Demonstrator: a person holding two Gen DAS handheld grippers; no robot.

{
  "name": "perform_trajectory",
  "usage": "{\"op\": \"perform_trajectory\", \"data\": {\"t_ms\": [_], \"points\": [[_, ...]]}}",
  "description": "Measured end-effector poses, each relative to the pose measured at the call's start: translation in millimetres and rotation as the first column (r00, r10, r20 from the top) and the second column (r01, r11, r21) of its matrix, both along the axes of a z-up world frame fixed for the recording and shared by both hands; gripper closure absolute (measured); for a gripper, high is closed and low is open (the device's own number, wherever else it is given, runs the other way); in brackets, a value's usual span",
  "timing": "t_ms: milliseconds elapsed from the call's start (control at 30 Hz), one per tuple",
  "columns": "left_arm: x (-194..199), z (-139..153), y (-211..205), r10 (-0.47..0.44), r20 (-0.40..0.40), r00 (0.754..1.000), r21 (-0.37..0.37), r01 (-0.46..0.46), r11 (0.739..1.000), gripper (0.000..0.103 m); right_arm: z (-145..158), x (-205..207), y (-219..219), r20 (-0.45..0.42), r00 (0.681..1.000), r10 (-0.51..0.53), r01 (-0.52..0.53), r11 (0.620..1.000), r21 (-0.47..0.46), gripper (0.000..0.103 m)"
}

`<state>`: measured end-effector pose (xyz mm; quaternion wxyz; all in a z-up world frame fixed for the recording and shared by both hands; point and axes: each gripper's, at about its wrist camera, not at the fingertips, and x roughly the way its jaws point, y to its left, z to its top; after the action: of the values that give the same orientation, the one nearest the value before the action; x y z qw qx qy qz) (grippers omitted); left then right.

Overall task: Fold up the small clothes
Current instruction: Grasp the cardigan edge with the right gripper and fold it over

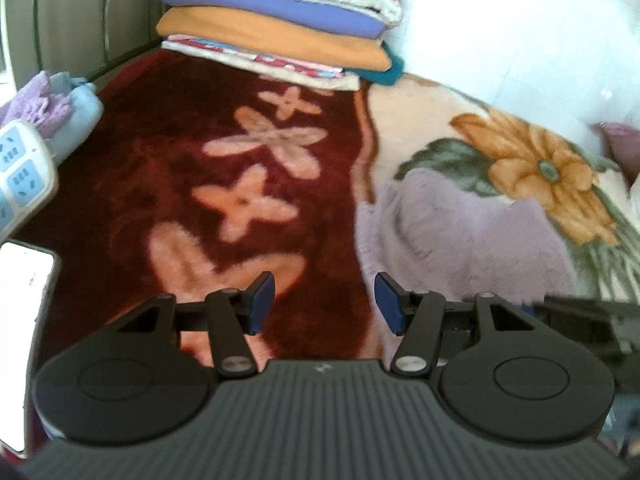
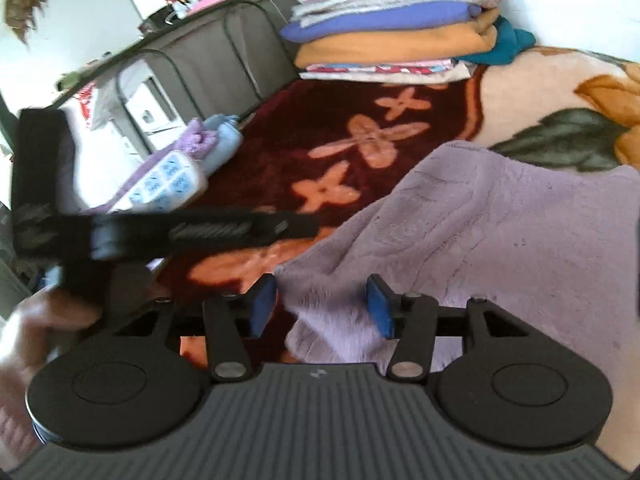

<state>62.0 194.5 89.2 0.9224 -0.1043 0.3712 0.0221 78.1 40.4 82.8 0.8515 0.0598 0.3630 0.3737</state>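
A fluffy lilac garment (image 2: 480, 240) lies on the bed, partly on the dark red flowered blanket (image 2: 304, 128) and partly on its cream side. My right gripper (image 2: 320, 306) is open, and the garment's near-left corner lies between its blue pads without being pinched. In the left wrist view the same garment (image 1: 460, 240) sits to the right, ahead of my left gripper (image 1: 324, 304). That one is open over the red blanket (image 1: 160, 160) with nothing between its fingers. The left gripper's blurred black body (image 2: 160, 232) crosses the right wrist view, a hand (image 2: 40, 320) below it.
A stack of folded blankets (image 1: 280, 20) stands at the far end of the bed. On the left edge lie a white power strip (image 1: 20, 168), a lit phone (image 1: 24, 280) and a purple and pale blue cloth bundle (image 1: 68, 108). A dark rail (image 2: 224, 28) borders the bed.
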Motion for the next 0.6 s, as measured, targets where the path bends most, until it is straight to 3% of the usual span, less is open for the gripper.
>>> {"op": "perform_trajectory", "data": {"t_ms": [133,300,433,600], "points": [[13,7,-10,-0.024,0.035,0.999,-0.023,0.025,0.999,0.046,16,-12,-36,0.051,0.997,-0.057,0.058,0.998,-0.018,0.037],[44,6,-29,-0.08,0.037,0.996,-0.054,0.082,0.995,0.046,17,1,-86,0.07,0.966,-0.248,0.251,0.967,-0.048,0.029],[73,-7,-42,-0.102,0.01,0.995,-0.055,0.102,0.993,0.046,-1,27,-129,-0.072,0.888,-0.454,0.452,0.891,-0.037,0.028],[98,-26,-50,-0.106,0.0,0.994,-0.099,0.105,0.99,0.046,-29,49,-161,-0.21,0.834,-0.51,0.528,0.848,0.038,0.028]]}}
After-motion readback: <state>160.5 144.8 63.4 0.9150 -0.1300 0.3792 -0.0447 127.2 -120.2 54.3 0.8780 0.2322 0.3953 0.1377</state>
